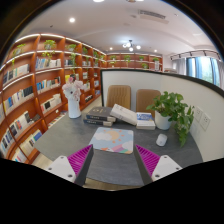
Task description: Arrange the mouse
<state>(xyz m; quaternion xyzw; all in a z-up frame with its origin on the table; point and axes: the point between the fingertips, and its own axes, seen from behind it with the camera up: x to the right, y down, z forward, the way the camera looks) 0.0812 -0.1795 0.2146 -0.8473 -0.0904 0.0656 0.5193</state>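
A white mouse (162, 140) lies on the grey table (70, 132), to the right of a pale patterned mouse mat (112, 139) and beyond my right finger. My gripper (112, 162) is open and empty, its magenta pads (80, 160) spread wide apart above the table's near part. The mat lies just ahead, between the lines of the two fingers. Nothing stands between the fingers.
Beyond the mat lie a stack of books (100, 117) and an open book (126, 114). A potted green plant (170, 108) stands at the right, a white figurine (73, 97) at the back left. Bookshelves (30, 85) line the left wall. Two chairs (132, 98) stand behind the table.
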